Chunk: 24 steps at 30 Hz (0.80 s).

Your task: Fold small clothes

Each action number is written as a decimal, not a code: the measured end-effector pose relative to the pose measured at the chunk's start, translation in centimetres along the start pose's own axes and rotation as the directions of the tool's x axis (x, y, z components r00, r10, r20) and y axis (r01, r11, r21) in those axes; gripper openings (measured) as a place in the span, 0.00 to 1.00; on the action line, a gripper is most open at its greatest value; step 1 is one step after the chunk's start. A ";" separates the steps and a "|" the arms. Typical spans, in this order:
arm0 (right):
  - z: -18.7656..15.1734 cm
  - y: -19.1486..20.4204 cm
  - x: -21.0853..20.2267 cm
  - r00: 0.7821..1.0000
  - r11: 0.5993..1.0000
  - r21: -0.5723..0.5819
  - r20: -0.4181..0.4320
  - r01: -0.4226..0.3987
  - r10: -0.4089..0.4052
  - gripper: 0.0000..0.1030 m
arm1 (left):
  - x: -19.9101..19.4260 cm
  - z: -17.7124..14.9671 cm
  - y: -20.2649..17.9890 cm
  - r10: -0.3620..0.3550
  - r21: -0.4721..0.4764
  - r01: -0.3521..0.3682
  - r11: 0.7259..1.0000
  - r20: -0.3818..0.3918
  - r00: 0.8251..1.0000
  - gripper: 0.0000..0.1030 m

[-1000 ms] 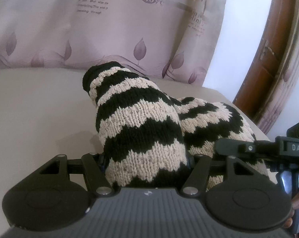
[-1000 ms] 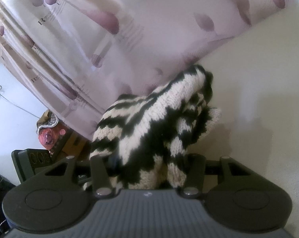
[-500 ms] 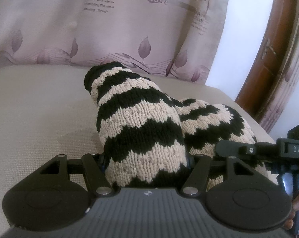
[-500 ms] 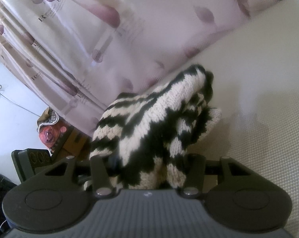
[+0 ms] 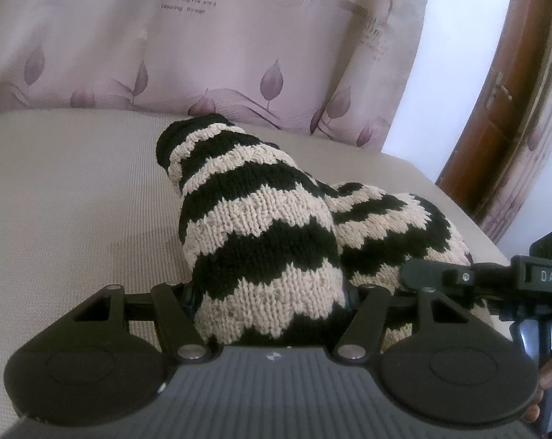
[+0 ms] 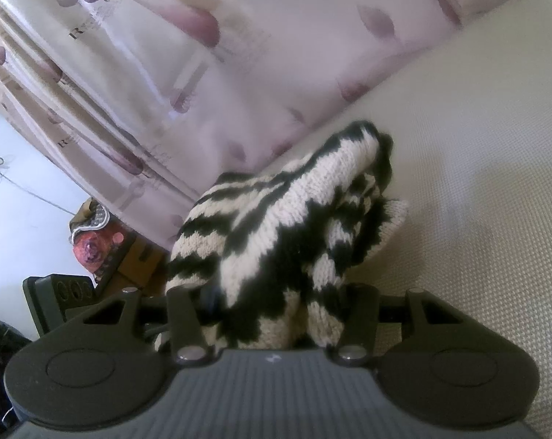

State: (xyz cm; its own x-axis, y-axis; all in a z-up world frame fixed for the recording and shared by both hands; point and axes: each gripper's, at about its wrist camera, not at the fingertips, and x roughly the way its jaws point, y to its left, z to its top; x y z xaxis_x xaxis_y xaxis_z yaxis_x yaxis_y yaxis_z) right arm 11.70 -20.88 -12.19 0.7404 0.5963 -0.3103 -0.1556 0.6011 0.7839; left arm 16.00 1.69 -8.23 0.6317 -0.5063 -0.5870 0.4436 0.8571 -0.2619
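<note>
The curtain [image 5: 210, 55] fills the background, its print smeared by blur in the right wrist view. Below it the beige bench [image 5: 67, 190] carries the black-and-cream zigzag knit garment [image 5: 261, 241], bunched up off the surface. The knit hides the fingertips of both grippers. The left gripper [image 5: 270, 292] has its jaws clenched on one bunched end; the right gripper [image 6: 276, 292] has its jaws grasping the other end. Since a second ago the curtain has slid upward in the left view and more bench shows in the right. A wooden frame [image 5: 502, 91] stands at right; a red floral bag [image 6: 93, 245] sits beyond the bench edge.
</note>
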 end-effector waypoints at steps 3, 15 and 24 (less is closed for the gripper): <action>0.1 -0.2 0.2 1.000 1.000 0.007 -0.005 0.003 -0.003 0.50 | 0.4 -0.2 0.1 0.005 -0.005 -0.005 1.000 -0.012 1.000 0.62; -0.1 -2.2 0.7 0.999 0.999 0.037 -0.021 0.028 -0.028 0.49 | 1.7 -1.0 0.9 0.016 -0.027 -0.017 0.999 -0.036 0.999 0.65; -0.6 -2.8 0.9 0.997 0.997 -0.017 -0.028 0.078 -0.078 0.49 | 2.1 -1.3 0.9 0.027 -0.028 -0.028 0.999 -0.032 0.999 0.69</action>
State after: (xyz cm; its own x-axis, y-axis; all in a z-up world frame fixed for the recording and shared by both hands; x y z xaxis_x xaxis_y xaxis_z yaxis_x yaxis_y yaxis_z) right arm 12.38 -21.68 -14.97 0.7314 0.5623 -0.3858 -0.1085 0.6545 0.7482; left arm 16.91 1.56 -10.73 0.6229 -0.4795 -0.6181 0.4075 0.8734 -0.2668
